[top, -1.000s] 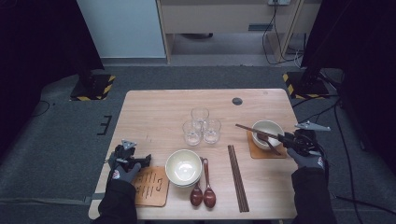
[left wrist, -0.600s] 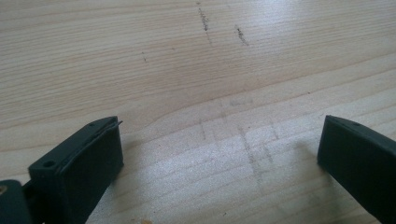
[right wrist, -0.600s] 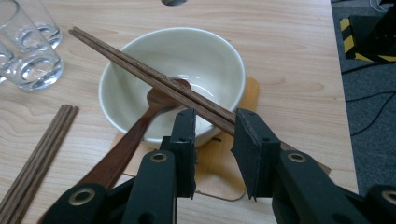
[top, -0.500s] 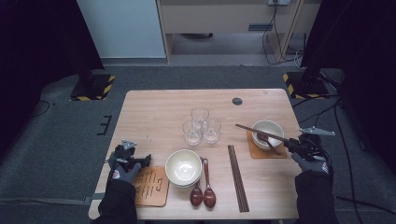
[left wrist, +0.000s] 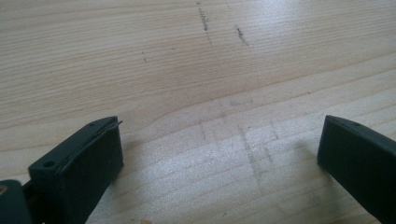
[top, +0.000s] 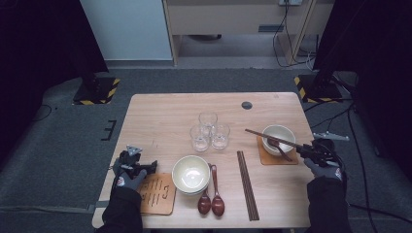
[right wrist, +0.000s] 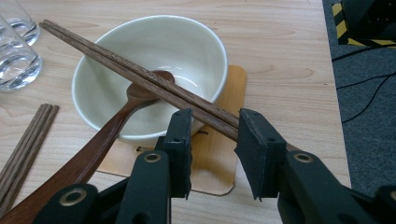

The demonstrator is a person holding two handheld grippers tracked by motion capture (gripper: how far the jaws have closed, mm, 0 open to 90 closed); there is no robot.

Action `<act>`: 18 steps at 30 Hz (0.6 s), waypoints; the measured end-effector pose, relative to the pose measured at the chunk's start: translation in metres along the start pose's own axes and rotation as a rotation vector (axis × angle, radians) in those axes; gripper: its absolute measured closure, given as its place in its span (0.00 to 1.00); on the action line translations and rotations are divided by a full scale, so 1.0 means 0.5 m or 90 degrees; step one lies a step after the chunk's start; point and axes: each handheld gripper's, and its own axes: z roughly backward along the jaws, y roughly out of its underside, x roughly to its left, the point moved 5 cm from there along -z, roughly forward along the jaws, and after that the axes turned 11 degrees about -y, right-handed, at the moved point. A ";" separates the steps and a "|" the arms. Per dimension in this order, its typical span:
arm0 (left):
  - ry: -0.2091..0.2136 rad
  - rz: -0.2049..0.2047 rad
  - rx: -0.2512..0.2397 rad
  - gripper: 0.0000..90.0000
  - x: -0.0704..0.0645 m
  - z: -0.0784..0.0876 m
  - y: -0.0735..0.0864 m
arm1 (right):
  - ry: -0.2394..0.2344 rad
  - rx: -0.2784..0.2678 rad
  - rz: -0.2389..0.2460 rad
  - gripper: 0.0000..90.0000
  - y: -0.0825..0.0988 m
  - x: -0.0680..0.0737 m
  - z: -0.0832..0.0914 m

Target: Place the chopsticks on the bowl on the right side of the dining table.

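A: Right gripper view: the chopsticks [right wrist: 140, 77], a dark wooden pair, lie across the bowl [right wrist: 144, 70], near ends between the right gripper [right wrist: 212, 135] jaws, which have just been opening a little. I can't tell whether the pads press.

B: They look light, stiff and thin, likely to roll; better to pinch both together near those ends. The left gripper [left wrist: 219, 154] gapes wide over bare table [left wrist: 187, 70], empty.

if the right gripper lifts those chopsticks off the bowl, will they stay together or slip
The chopsticks look like thin, stiff wood, so they probably won't bend. The right gripper has their near ends between its jaws, with a long length jutting across the bowl, so they may tilt or pivot. Being two loose sticks, one could slide or scissor apart.
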 end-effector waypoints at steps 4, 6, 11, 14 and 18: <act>0.000 0.000 0.000 0.00 0.000 0.000 0.000 | 0.003 0.001 -0.001 0.71 0.000 -0.003 -0.003; 0.000 0.000 0.000 0.00 0.000 0.000 0.000 | 0.005 -0.001 -0.002 0.70 -0.002 -0.004 -0.004; 0.000 0.000 0.000 0.00 0.000 0.000 0.000 | 0.010 -0.004 -0.001 0.67 -0.003 -0.010 -0.008; 0.000 0.000 0.000 0.00 0.000 0.000 0.000 | 0.011 -0.010 -0.003 0.64 -0.006 -0.012 -0.011; 0.000 0.000 0.000 0.00 0.000 0.000 0.000 | 0.009 -0.016 -0.007 0.62 -0.011 -0.013 -0.013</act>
